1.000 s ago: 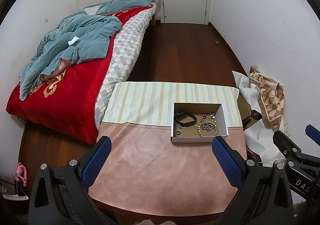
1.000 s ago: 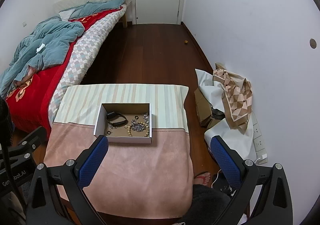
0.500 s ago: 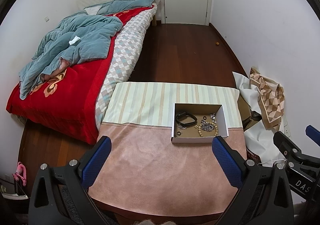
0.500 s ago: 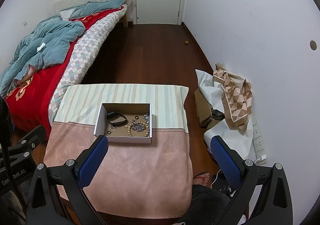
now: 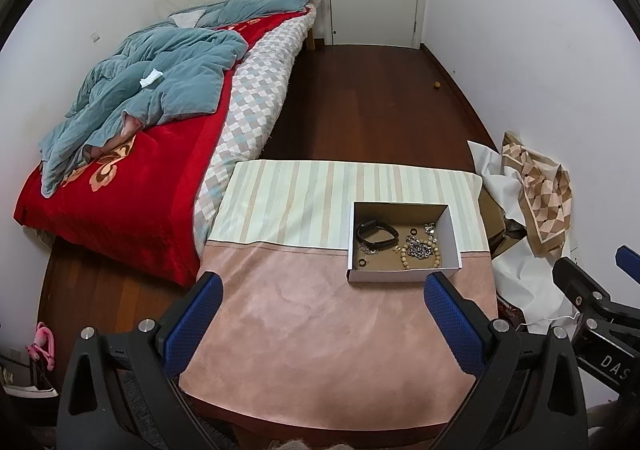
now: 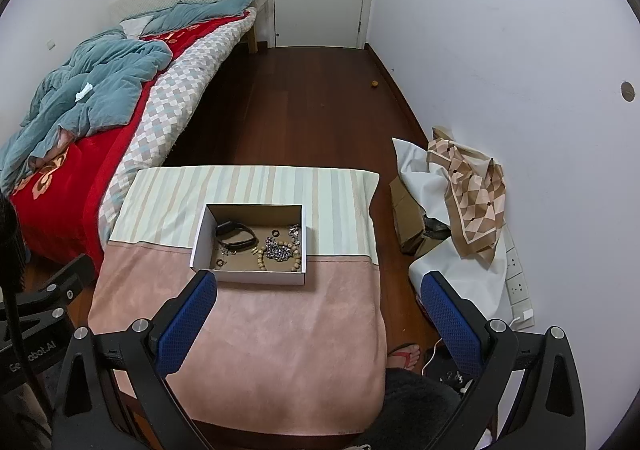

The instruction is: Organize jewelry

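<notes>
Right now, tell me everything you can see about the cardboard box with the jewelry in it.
The cardboard box is a shallow, open, lidless rectangle, white outside and brown inside. It sits flat on the cloth-covered table, straddling the seam between striped and pink fabric. Inside lie a black wristband, a wooden bead bracelet ringing a silver chain, small dark rings and small metal pieces. Neither gripper touches it.

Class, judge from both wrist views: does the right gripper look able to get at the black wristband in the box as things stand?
Probably yes. The right gripper is open, the box has no lid, and the black wristband lies uncovered; only bare cloth lies between.
</notes>
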Action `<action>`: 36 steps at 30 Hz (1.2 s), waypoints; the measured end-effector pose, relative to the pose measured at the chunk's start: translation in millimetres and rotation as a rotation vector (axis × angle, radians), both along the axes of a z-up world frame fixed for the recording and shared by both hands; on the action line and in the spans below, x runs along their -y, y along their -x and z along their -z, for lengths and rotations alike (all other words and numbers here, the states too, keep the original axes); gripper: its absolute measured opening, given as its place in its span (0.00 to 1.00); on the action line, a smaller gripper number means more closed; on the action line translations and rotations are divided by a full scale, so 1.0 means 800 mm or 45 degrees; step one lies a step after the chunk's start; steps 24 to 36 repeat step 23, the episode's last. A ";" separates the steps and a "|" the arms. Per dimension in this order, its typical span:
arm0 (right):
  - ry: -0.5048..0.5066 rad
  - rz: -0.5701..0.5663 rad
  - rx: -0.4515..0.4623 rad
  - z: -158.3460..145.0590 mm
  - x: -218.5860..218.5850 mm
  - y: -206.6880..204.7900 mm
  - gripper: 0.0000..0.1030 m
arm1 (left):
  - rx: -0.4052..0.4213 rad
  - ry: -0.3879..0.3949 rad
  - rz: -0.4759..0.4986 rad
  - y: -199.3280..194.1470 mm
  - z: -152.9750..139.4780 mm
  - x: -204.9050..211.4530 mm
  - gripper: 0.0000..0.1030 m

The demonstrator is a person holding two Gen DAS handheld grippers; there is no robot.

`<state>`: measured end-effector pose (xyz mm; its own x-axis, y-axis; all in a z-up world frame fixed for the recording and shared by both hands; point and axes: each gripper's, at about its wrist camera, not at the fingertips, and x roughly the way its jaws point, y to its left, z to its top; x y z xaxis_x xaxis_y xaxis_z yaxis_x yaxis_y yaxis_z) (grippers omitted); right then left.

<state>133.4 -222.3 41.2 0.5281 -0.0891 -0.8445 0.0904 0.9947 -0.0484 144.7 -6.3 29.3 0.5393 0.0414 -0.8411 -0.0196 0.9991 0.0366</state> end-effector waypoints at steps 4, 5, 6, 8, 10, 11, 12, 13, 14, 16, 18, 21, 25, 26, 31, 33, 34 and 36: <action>-0.001 0.001 -0.003 0.000 0.000 -0.001 1.00 | -0.001 0.002 0.000 0.000 0.000 0.000 1.00; -0.001 0.000 -0.003 -0.001 0.000 -0.001 1.00 | -0.001 0.001 0.001 0.000 0.000 0.000 1.00; 0.000 0.001 -0.004 0.000 0.000 0.000 1.00 | -0.001 0.000 0.001 0.001 0.001 -0.001 1.00; 0.001 -0.001 -0.005 -0.001 0.000 0.000 1.00 | -0.001 0.002 0.002 0.002 0.001 -0.001 1.00; 0.003 -0.003 -0.003 -0.001 0.000 0.001 1.00 | 0.000 0.002 0.001 0.001 0.001 -0.001 1.00; 0.004 -0.003 -0.003 0.000 0.000 0.001 1.00 | -0.001 0.002 0.000 0.001 0.001 -0.001 1.00; 0.004 -0.002 -0.004 0.000 0.000 0.000 1.00 | -0.001 0.003 0.000 0.001 0.001 -0.002 1.00; 0.002 -0.002 -0.004 0.000 0.000 0.001 1.00 | -0.001 0.002 -0.001 0.001 0.001 -0.001 1.00; 0.003 -0.001 -0.003 -0.001 0.000 0.001 1.00 | -0.001 0.000 -0.003 0.001 0.001 -0.001 1.00; 0.002 -0.001 -0.003 0.000 0.000 0.001 1.00 | 0.002 -0.001 -0.009 0.004 0.002 -0.003 1.00; 0.004 0.002 -0.002 -0.001 0.000 0.001 1.00 | 0.003 0.004 -0.014 0.006 0.002 -0.004 1.00; 0.005 0.000 -0.001 -0.001 -0.001 0.001 1.00 | 0.019 0.008 -0.021 0.010 0.000 -0.007 1.00; 0.007 -0.002 0.000 -0.003 0.000 -0.001 1.00 | 0.021 0.012 -0.020 0.010 -0.001 -0.007 1.00; 0.007 -0.002 0.000 -0.003 0.000 -0.001 1.00 | 0.021 0.012 -0.020 0.010 -0.001 -0.007 1.00; 0.007 -0.002 0.000 -0.003 0.000 -0.001 1.00 | 0.021 0.012 -0.020 0.010 -0.001 -0.007 1.00; 0.007 -0.002 0.000 -0.003 0.000 -0.001 1.00 | 0.021 0.012 -0.020 0.010 -0.001 -0.007 1.00; 0.007 -0.002 0.000 -0.003 0.000 -0.001 1.00 | 0.021 0.012 -0.020 0.010 -0.001 -0.007 1.00; 0.007 -0.002 0.000 -0.003 0.000 -0.001 1.00 | 0.021 0.012 -0.020 0.010 -0.001 -0.007 1.00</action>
